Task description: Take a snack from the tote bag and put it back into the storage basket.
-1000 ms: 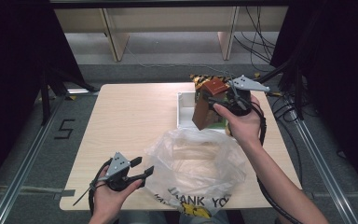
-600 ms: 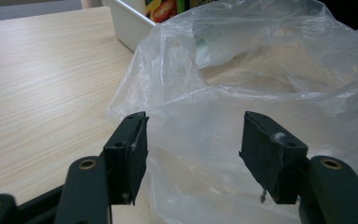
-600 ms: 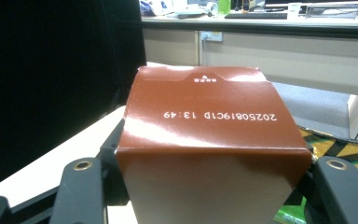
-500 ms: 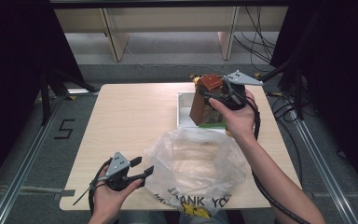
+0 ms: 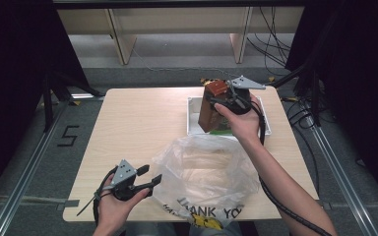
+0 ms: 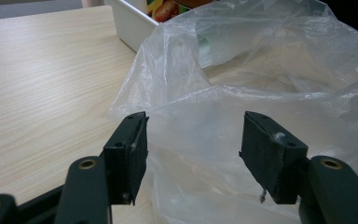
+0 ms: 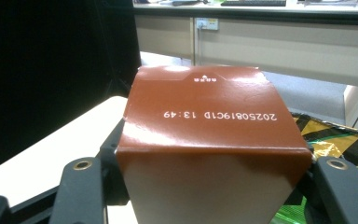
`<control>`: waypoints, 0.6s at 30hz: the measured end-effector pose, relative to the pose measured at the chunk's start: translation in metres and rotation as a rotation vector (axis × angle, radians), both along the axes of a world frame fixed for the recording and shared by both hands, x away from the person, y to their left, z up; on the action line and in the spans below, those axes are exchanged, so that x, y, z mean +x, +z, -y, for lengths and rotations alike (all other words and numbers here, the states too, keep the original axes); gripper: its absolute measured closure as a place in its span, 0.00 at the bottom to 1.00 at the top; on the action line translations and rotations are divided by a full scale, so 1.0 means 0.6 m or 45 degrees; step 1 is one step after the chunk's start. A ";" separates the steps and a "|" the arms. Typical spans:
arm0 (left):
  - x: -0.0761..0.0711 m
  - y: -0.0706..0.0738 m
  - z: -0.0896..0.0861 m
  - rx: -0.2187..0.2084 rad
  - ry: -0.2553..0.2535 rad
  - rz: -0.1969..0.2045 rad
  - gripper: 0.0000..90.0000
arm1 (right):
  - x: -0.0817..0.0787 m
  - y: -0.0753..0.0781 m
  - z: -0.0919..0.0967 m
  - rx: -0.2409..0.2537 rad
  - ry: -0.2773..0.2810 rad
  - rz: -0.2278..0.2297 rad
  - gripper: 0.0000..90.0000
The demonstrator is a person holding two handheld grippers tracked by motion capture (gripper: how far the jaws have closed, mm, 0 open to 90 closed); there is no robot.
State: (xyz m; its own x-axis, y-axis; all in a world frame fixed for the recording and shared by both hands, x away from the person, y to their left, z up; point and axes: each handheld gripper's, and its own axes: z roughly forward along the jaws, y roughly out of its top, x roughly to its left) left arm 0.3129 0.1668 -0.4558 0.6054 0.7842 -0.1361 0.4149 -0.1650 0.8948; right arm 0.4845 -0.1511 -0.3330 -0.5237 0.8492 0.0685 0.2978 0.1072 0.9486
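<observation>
Since a second ago the right gripper [image 5: 215, 101] has carried the brown carton [image 5: 210, 110] toward the far side, above the white bin [image 5: 192, 115], jaws clamped on its sides. The left gripper [image 5: 150, 175] sits spread beside the plastic bag [image 5: 204, 172]; best to widen its mouth first.

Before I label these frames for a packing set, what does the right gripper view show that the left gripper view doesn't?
Right gripper view alone: a brown carton clamped between the right gripper fingers, with a printed date code on its top. Left gripper view alone: the left gripper fingers standing open, apart from the clear plastic bag just ahead. Shared: the light wooden table and colourful packets in the white bin.
</observation>
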 end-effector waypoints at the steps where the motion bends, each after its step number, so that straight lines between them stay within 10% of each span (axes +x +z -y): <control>1: 0.000 0.000 -0.001 0.006 -0.006 0.005 0.45 | 0.003 -0.004 -0.001 -0.008 0.000 0.007 0.43; 18: 0.002 -0.002 0.000 0.003 -0.015 0.002 0.45 | 0.031 -0.049 -0.015 -0.041 -0.022 -0.060 0.43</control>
